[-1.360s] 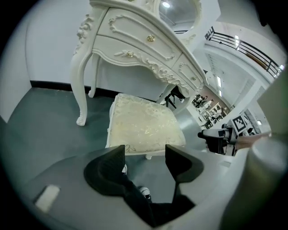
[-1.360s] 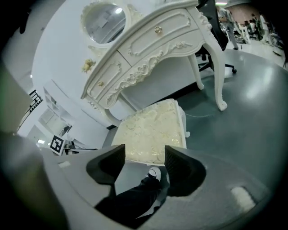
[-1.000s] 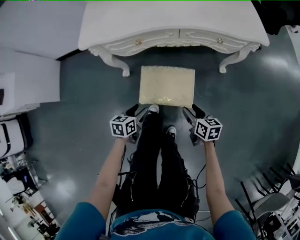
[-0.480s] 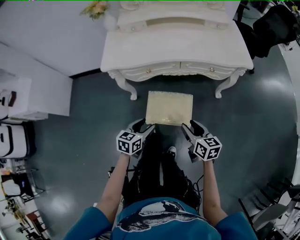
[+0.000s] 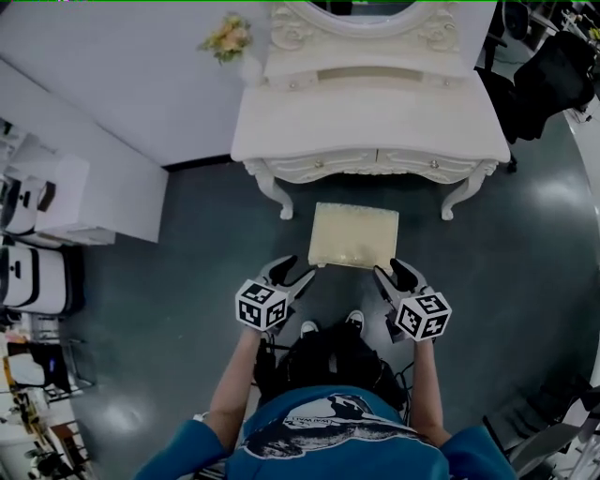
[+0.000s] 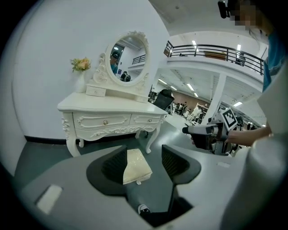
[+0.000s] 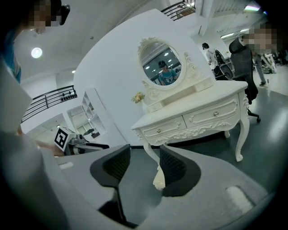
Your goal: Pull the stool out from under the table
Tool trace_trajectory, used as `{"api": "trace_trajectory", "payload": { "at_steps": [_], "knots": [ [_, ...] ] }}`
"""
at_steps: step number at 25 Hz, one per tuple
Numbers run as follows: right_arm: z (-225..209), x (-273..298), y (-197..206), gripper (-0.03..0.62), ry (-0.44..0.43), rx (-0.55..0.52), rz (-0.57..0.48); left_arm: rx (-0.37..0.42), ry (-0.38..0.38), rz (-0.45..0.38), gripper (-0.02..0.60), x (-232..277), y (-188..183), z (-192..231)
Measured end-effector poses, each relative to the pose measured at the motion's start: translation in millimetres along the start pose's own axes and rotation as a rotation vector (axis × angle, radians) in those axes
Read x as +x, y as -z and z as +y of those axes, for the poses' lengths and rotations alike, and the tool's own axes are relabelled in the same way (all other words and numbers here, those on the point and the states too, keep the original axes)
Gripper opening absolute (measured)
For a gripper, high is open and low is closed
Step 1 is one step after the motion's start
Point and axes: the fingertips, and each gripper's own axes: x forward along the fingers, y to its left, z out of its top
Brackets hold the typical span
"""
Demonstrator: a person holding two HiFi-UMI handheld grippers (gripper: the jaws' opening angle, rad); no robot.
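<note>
1. The stool (image 5: pixel 353 236) stands wholly out on the dark floor (image 5: pixel 187 281), just near of the table (image 5: pixel 370 117). Its far edge lies close to the table's front, between the front legs.
2. There is bare floor to the left, right and near side of the stool. A white cabinet (image 5: pixel 94 202) closes in the left, and a black chair (image 5: pixel 553 66) sits at the far right.
3. I count one stool and one table with two drawers. There is also one oval mirror (image 5: pixel 370 7), one bunch of flowers (image 5: pixel 228 37) and two grippers. The person's two shoes (image 5: pixel 309 328) are near of the stool.
4. The left gripper (image 5: pixel 298 270) hangs just beside the stool's near left corner. Its jaws are moderately apart with nothing pinched, and the stool shows beyond them.
5. The right gripper (image 5: pixel 388 272) hangs just beside the near right corner. Its jaws are likewise apart and hold nothing.
</note>
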Motion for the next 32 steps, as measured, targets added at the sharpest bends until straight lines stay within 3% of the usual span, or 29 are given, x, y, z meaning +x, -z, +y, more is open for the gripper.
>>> {"api": "trace_trajectory", "payload": {
  "at_steps": [11,15,24,32],
  "knots": [
    [64,-20,10,0.189,-0.020,-0.063,-0.016,0.135,0.031,-0.048,0.239,-56,-5,-39],
    [108,-25,17,0.182,-0.038,-0.108,-0.041,0.124,0.044,-0.124,0.222,-93,-2,-50],
    [200,-54,41,0.167,-0.071,-0.172,-0.085,0.127,0.071,-0.193,0.173,-165,25,-77],
    [258,-81,61,0.118,-0.074,-0.252,-0.105,0.128,0.100,-0.257,0.066,-210,41,-107]
  ]
}}
